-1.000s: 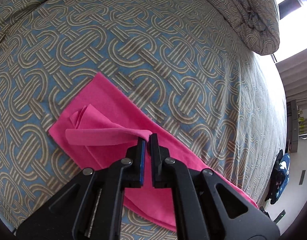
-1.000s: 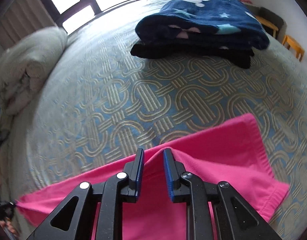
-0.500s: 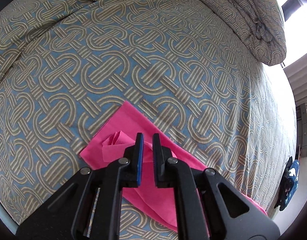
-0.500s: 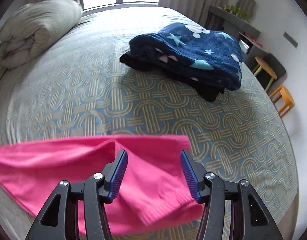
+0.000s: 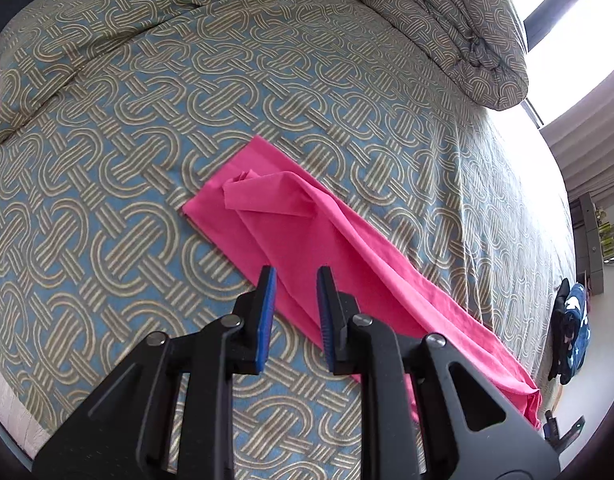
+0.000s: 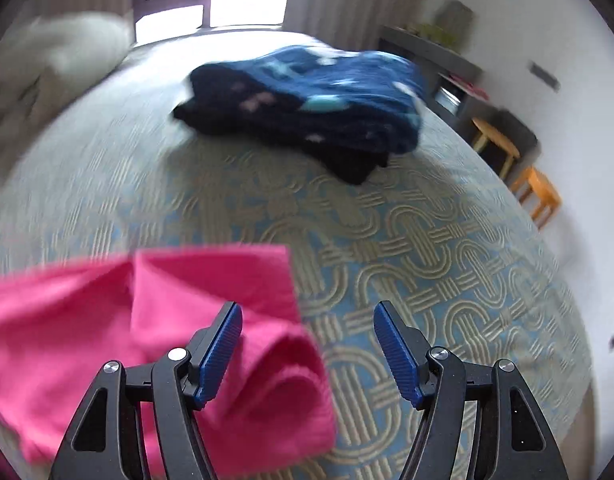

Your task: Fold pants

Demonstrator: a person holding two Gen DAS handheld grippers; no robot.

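Note:
The pink pants (image 5: 307, 224) lie in a long strip on the patterned bedspread (image 5: 147, 120), with a rumpled fold at the far end. My left gripper (image 5: 295, 276) is open and empty, raised above the strip's near edge. In the right wrist view the other end of the pants (image 6: 187, 320) lies at lower left, loosely bunched. My right gripper (image 6: 307, 312) is wide open and empty, its left finger over the pink cloth and its right finger over bare bedspread (image 6: 427, 248).
A rolled duvet (image 5: 447, 28) lies at the head of the bed. A folded dark blue star-print blanket (image 6: 307, 96) sits on a black garment on the bed. Orange stools (image 6: 535, 192) and a shelf (image 6: 435, 56) stand beside the bed.
Both grippers let go of the pink pants and opened. The left one pulled back and up; the cloth it held dropped onto the strip. The right one moved right.

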